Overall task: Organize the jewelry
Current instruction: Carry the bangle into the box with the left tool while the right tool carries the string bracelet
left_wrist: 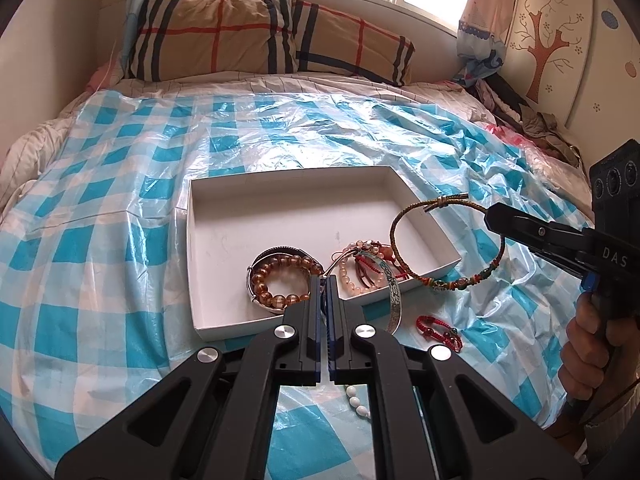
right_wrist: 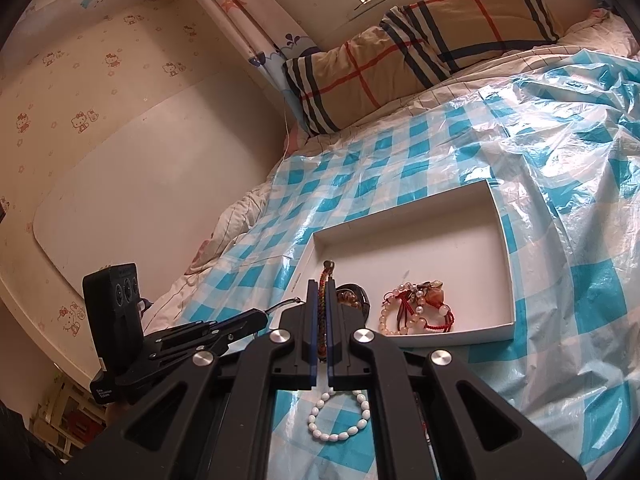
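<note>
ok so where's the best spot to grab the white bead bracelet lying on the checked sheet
Pinch the near arc of the white bead bracelet, coming straight down with one finger inside the loop and one outside. It lies flat as an open ring on the checked sheet, outside the white box, so a sideways approach would likely just push it.

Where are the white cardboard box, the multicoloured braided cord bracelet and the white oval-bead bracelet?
White cardboard box (left_wrist: 288,176): left wrist view, far wall.
Multicoloured braided cord bracelet (left_wrist: 452,282): left wrist view, lower beaded stretch.
White oval-bead bracelet (right_wrist: 338,436): right wrist view, bottom beads.
</note>
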